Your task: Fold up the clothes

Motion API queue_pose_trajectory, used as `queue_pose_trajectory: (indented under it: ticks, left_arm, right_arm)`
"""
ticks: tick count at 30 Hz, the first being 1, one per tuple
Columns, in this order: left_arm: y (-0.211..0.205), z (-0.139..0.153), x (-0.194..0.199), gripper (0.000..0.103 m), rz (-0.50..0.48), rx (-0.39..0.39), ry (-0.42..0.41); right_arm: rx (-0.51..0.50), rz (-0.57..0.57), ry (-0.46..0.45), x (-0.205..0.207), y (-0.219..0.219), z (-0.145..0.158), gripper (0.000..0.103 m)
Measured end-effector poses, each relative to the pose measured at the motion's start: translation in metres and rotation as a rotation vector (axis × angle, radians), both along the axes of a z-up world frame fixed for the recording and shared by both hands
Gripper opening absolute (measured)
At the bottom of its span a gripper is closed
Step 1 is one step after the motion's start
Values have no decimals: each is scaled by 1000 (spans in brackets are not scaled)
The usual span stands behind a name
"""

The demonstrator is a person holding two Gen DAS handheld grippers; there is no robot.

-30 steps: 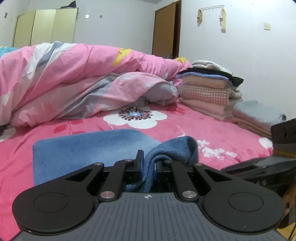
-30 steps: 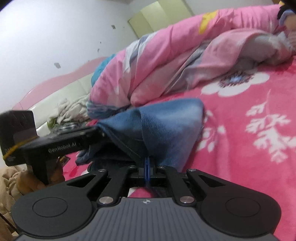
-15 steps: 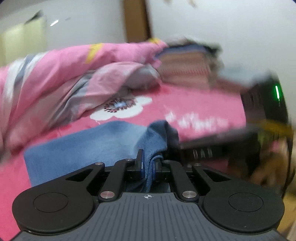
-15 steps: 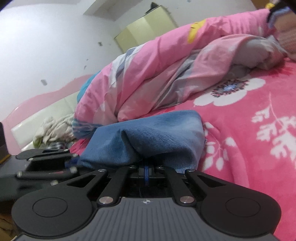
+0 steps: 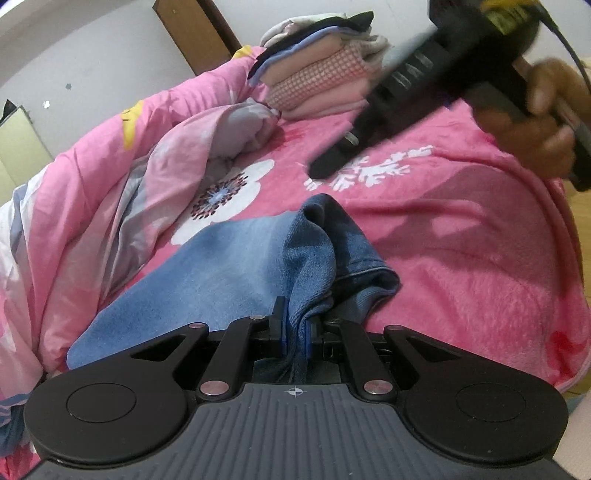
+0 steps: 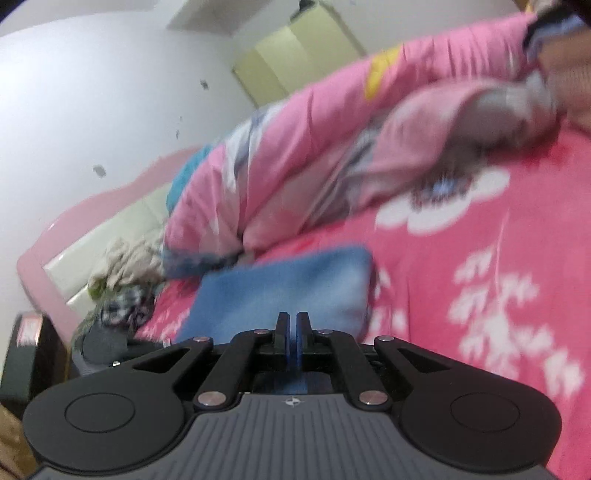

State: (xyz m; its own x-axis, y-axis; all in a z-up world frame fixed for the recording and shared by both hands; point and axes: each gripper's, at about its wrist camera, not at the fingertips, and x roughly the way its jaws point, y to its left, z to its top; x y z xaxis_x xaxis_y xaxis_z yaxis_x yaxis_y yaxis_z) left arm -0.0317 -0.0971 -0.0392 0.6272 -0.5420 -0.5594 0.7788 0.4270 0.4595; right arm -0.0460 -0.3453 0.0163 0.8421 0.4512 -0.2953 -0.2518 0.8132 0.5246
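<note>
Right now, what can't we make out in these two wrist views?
- Left wrist: right claw tips, motion-blurred; grip unreadable here.
- Right wrist: blue garment near edge, hidden by the claw body.
- Right wrist: folded stack, blurred, cut by the frame edge.

Home bedroom. Bed with pink floral blanket (image 5: 461, 258); rumpled pink duvet (image 5: 110, 192) at 10 o'clock; stack of folded clothes (image 5: 317, 74) at 12; padded headboard (image 6: 110, 236); pale wardrobe (image 6: 303, 55); brown door (image 5: 192, 33).
</note>
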Motion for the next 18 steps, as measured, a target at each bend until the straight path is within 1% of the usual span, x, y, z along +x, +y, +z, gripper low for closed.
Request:
queue_pose_trajectory:
  ticks: [4, 6, 7, 8, 9, 10, 12, 13, 15, 16, 17, 18]
  left_arm:
    - [1, 0, -2, 7, -5, 7, -6]
    - [3, 1, -2, 8, -4, 3, -3]
    - [4, 2, -2, 9, -2, -3, 2]
    - [7, 4, -2, 10, 6, -13, 14]
    - [9, 5, -1, 15, 13, -18, 38]
    - [13, 7, 0, 16, 16, -29, 61]
    - [21, 12, 0, 22, 23, -60, 107]
    - [29, 17, 1, 25, 28, -105, 149]
    - [44, 29, 4, 37, 38, -196, 235]
    - [53, 35, 5, 39, 45, -270, 273]
    - [62, 42, 7, 44, 51, -344, 311]
    - [67, 46, 8, 52, 63, -407, 332]
  right_arm:
    - [-17, 6, -62, 12, 19, 11, 3]
    - [-38, 32, -65, 15, 29, 9, 3]
    - [-63, 52, -39, 16, 34, 1, 3]
    - [-101, 64, 7, 17, 38, -10, 3]
    - [-141, 69, 66, 19, 42, -26, 1]
    - [-127, 59, 79, 16, 41, -40, 0]
    - [-56, 48, 87, 15, 34, -46, 0]
    - [-59, 48, 89, 16, 34, -44, 0]
    - [-87, 49, 78, 16, 38, -42, 0]
    - [-107, 50, 64, 15, 40, -43, 0]
    - [-106, 45, 61, 14, 41, -43, 0]
    - [-101, 39, 58, 13, 41, -44, 0]
